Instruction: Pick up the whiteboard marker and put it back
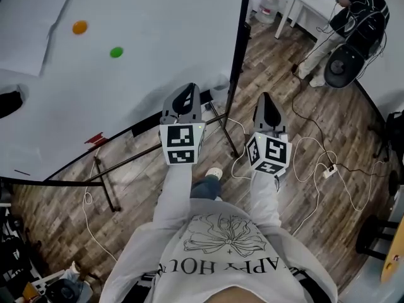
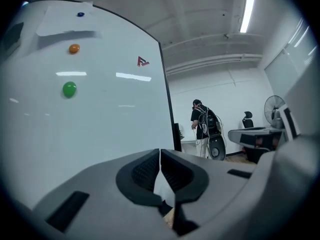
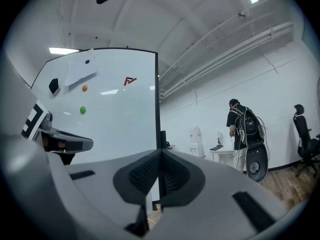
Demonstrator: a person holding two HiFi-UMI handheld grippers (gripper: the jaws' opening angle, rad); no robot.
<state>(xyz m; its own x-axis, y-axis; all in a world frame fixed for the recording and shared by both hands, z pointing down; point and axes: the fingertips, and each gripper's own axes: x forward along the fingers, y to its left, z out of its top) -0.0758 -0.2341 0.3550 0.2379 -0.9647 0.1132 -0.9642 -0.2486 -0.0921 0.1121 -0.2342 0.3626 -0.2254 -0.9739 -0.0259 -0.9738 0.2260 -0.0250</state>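
head view: we see left gripper and right gripper by the right edge of the whiteboard; a red thing, perhaps the marker, lies at its lower edge, well left.
left gripper view: jaws clenched, empty.
right gripper view: jaws clenched, empty.

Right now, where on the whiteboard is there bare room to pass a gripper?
Bare: the wide stretch between the green magnet and the board's black right edge. Crowded: the left side, where the paper sheet, orange magnet and black object sit.

A black object, perhaps an eraser, runs off the edge.
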